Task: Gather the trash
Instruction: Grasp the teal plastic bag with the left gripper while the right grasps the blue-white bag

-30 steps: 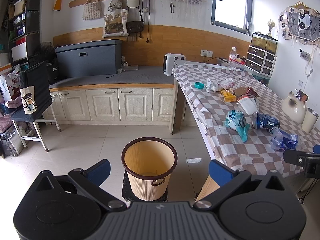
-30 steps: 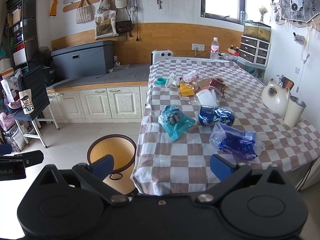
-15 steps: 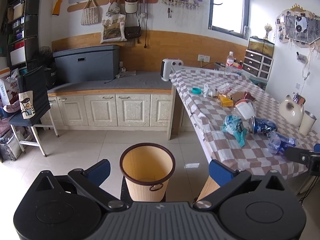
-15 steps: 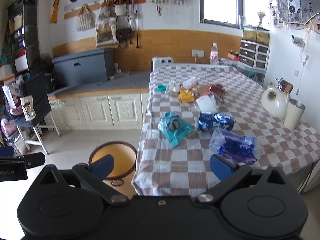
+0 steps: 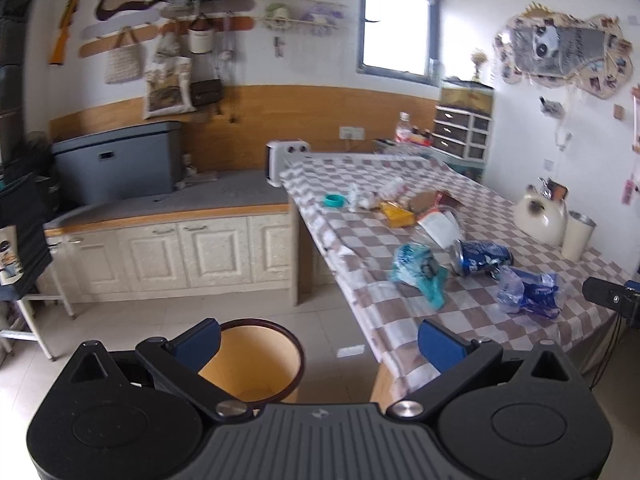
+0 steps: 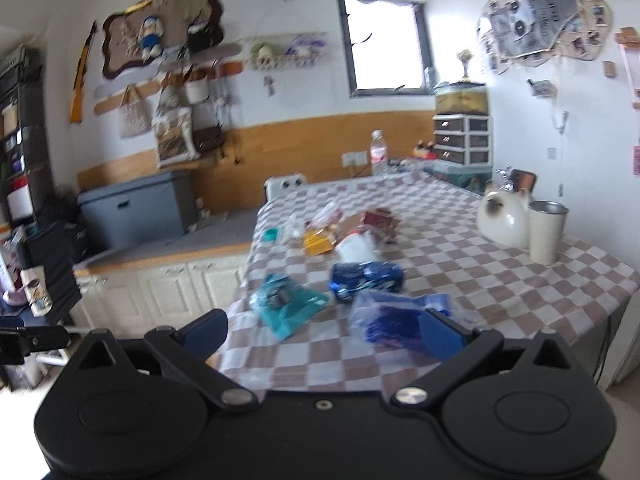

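**A:** Which step is in hand, would you say?

**B:** The approach, I'd judge: nothing is picked up. The left hand-held gripper [image 5: 316, 338] has its jaws spread wide with nothing between them. Just below and ahead of it, on the floor, stands the waste bin [image 5: 256, 354], mouth up, and it looks empty as far as can be seen.

**A:** And the trash?

**B:** Ahead and to the right of that gripper, on the checked tabletop [image 5: 472, 320]. In the right wrist view, the right hand-held gripper [image 6: 323, 330] is also wide open and holding nothing. Ahead of its left finger lies a teal wrapper [image 6: 286, 306]; ahead, near the middle, a crushed blue can [image 6: 366, 276] on its side; nearest its right finger, a clear blue plastic bag [image 6: 394, 318], apart from the pads. Further ahead is a cluster of wrappers and a yellow packet [image 6: 318, 242].

**A:** What does the next move call for?

**B:** Probably bringing the right gripper down over the plastic bag, closing on a bunched part since it looks limp, then carrying it left to the bin.
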Available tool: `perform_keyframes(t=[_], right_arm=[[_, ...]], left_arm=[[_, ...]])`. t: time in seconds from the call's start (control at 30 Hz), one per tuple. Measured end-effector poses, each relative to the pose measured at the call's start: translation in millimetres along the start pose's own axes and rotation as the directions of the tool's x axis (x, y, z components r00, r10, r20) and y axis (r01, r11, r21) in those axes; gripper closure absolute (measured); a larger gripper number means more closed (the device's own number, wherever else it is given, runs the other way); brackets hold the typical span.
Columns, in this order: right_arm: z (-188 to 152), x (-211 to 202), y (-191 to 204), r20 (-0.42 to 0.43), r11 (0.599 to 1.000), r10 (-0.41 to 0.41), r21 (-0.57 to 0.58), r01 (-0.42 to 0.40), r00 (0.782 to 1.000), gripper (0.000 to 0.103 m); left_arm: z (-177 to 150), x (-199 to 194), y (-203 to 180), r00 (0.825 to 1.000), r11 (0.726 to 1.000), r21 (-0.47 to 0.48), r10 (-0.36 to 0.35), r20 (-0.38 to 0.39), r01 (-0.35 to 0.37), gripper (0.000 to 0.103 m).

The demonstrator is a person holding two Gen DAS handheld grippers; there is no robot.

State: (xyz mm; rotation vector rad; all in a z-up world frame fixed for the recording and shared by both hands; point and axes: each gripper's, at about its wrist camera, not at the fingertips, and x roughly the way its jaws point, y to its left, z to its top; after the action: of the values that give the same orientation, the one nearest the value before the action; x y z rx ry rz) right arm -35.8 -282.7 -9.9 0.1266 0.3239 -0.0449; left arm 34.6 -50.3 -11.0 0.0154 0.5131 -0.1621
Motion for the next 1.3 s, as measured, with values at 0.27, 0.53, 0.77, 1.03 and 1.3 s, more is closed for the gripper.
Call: perform_keyframes(t=[0.27, 0.53, 0.77, 1.03, 1.3], right_arm=[[-37.2, 35.5, -55.6, 0.117, 0.993, -0.121, 0.02, 0.119, 0.986, 0.0], [-56.4, 89.5, -77.6, 0.099, 0.909, -0.159, -0.374, 0.185, 0.982, 0.0], [-66.2, 119.7, -68.9, 0.117, 0.729, -0.155, -0.657, 0.194, 0.981, 0.0], [-70.4, 146.3, -56.0, 0.076, 0.59, -0.121, -0.796, 0.133, 0.99, 0.011], [-53.1, 168.5, -63.8, -0.06, 0.682, -0.063, -0.732, -0.001, 0.996, 0.026]], left_arm=[[-8.3, 64.8, -26.0, 0.984, 0.993, -0.009, -0.119, -0.131, 0.119, 0.0], [-14.1, 120.7, -40.1, 0.941, 0.974, -0.12, -0.217, -0.26, 0.192, 0.0], [-1.1, 147.9, -39.3, 0.934, 0.944, -0.262, -0.267, -0.238, 0.203, 0.0], [15.2, 171.6, -43.9, 0.932, 0.899, -0.352, -0.33, -0.151, 0.261, 0.012], [14.8, 197.1, -56.7, 0.923, 0.88, -0.347, -0.374, -0.088, 0.324, 0.022]])
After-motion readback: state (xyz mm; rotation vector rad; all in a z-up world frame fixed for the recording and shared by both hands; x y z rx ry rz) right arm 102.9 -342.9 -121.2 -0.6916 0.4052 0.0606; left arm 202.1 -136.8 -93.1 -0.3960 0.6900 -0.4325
